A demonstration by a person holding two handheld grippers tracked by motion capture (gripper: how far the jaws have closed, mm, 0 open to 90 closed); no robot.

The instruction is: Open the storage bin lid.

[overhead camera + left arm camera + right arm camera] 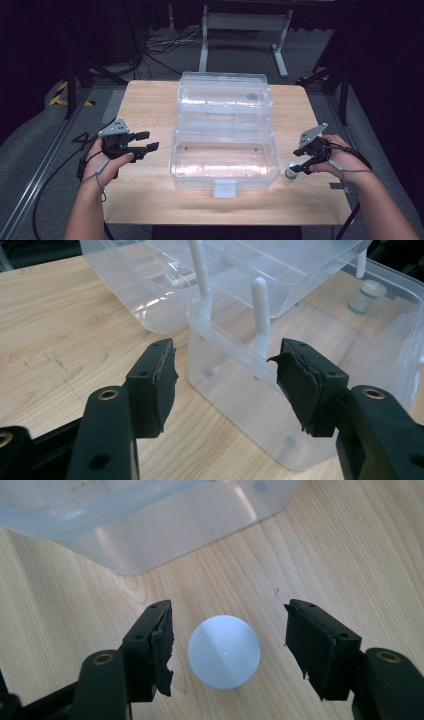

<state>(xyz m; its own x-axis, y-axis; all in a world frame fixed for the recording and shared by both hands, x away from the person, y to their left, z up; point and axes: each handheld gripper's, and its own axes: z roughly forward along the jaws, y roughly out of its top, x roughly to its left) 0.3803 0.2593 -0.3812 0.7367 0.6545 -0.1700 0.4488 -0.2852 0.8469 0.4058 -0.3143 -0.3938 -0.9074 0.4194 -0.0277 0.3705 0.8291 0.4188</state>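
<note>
bottle (224,651) between open right jaws

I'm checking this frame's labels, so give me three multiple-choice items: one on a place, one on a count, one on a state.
1. Where does the small white-capped bottle stand?
A. inside the box
B. on the table right of the clear box
C. on the lid

2. How many small bottles are there?
A. one
B. two
C. three

3. How is the right gripper?
A. shut on the bottle
B. open, its fingers either side of the cap
C. shut, empty

B: it stands on wood beside the box.
A: a single bottle.
B: gaps show both sides of the cap.
</note>
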